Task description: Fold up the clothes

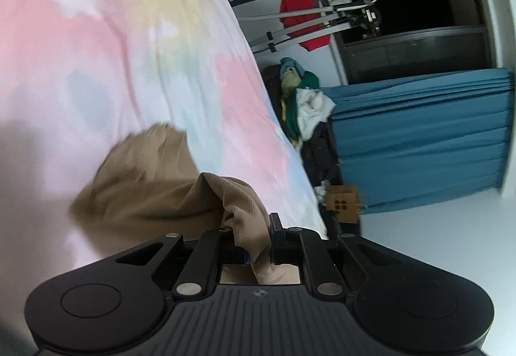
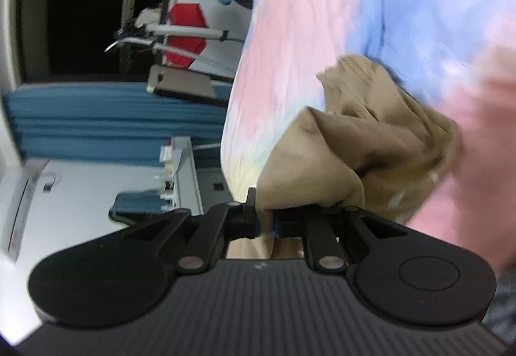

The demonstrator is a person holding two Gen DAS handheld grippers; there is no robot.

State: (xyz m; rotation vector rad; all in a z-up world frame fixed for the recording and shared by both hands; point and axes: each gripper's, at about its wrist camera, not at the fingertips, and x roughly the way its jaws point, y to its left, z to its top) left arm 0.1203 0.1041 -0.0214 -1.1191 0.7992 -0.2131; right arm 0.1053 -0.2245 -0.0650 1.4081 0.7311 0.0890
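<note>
Both tongs, left [image 1: 246, 228] and right [image 2: 266, 215], clench tan garment [image 1: 154, 191] corners above pastel bedspread [image 1: 129, 49]. Mid-fold, likely; next calls for laying edges together evenly.

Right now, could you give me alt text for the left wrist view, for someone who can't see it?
The left gripper pinches a fold of tan ribbed garment over a pastel tie-dye bedspread. To the right, a heap of clothes lies beside teal curtains, and a red garment hangs on a drying rack against a dark window.
</note>
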